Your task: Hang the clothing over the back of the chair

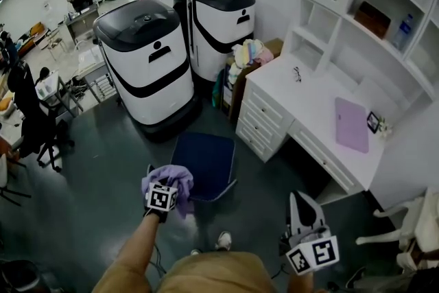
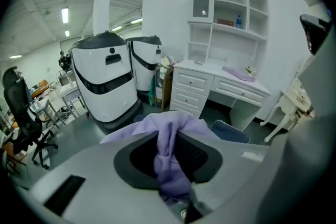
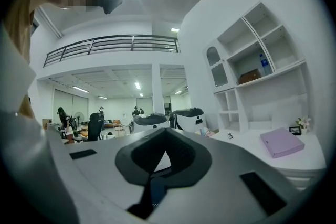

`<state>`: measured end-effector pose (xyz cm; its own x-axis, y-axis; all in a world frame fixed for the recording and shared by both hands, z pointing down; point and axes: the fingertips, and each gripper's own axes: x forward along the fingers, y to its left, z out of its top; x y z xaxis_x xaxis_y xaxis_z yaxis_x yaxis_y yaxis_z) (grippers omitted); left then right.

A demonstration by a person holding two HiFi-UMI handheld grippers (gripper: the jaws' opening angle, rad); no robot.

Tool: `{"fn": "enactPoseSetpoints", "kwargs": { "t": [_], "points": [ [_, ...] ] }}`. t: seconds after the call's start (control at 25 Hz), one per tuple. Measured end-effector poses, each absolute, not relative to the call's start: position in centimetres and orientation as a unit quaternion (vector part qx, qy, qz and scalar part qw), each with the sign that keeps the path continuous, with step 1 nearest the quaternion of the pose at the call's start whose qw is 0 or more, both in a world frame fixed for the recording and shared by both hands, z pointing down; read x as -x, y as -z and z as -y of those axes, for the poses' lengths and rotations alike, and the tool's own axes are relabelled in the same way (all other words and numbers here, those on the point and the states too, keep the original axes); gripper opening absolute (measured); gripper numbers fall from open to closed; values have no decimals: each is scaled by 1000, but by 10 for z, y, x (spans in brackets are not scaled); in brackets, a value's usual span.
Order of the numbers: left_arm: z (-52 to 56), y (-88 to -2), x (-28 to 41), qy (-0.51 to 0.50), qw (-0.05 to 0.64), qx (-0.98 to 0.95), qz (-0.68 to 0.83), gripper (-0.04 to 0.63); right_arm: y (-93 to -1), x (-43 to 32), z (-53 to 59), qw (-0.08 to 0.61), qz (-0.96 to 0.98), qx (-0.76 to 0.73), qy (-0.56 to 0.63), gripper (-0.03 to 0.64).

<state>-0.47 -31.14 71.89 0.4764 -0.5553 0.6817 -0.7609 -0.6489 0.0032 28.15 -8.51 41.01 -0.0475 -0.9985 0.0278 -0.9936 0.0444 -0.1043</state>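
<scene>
A lavender garment (image 1: pixel 177 177) is bunched in my left gripper (image 1: pixel 167 184), low in the head view, just left of a dark blue chair (image 1: pixel 204 165) on the floor. In the left gripper view the garment (image 2: pixel 170 165) is clamped between the jaws of my left gripper (image 2: pixel 169 132) and spills over their tips; the blue chair (image 2: pixel 231 131) shows just beyond, to the right. My right gripper (image 1: pixel 300 198) is at the lower right, apart from the chair, and points away from me. Its jaws (image 3: pixel 167 134) meet at the tips with nothing between them.
Two large white-and-black machines (image 1: pixel 144 58) (image 1: pixel 219 10) stand behind the chair. To the right are a white desk with drawers (image 1: pixel 288 89), shelves above it, and a lavender pad (image 1: pixel 351 123) on top. Clothes are piled (image 1: pixel 247 55) beside the desk. A white chair (image 1: pixel 405 230) stands far right and a black office chair (image 1: pixel 34 116) far left.
</scene>
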Motion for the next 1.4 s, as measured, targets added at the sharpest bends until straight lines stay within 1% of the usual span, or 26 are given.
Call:
{"fn": "enactPoseSetpoints", "kwargs": {
  "t": [0.12,0.2,0.28,0.32,0.4,0.44,0.52,0.68,0.76,0.92,1.04,1.4],
  "points": [
    [317,-726,2,-357,151,-839,381,74,-411,-279,86,26,-724,688,48,3],
    [320,-730,1,-376,141,-834,378,105,-411,-276,87,26,-727,685,46,3],
    [322,-731,2,-386,136,-828,383,122,-409,-274,86,26,-728,684,44,3],
    [323,-732,3,-390,132,-824,389,136,-408,-273,86,25,-727,684,43,3],
    [326,-735,6,-397,124,-816,401,206,-408,-273,86,23,-727,685,44,3],
    [328,-735,7,-397,125,-814,406,213,-409,-273,86,22,-727,685,45,3],
    [330,-737,9,-391,138,-811,413,216,-411,-275,85,21,-726,686,47,3],
    [335,-739,20,-366,169,-806,433,249,-413,-275,83,20,-725,687,48,3],
    [335,-737,21,-350,178,-810,437,253,-412,-277,82,21,-723,689,48,3],
    [321,-744,27,-317,228,-808,441,306,-411,-280,79,23,-721,691,50,3],
    [316,-737,30,-305,229,-812,441,318,-413,-277,80,26,-725,687,51,3],
    [313,-701,40,-252,228,-826,450,319,-413,-254,94,30,-748,661,52,3]
  ]
}}
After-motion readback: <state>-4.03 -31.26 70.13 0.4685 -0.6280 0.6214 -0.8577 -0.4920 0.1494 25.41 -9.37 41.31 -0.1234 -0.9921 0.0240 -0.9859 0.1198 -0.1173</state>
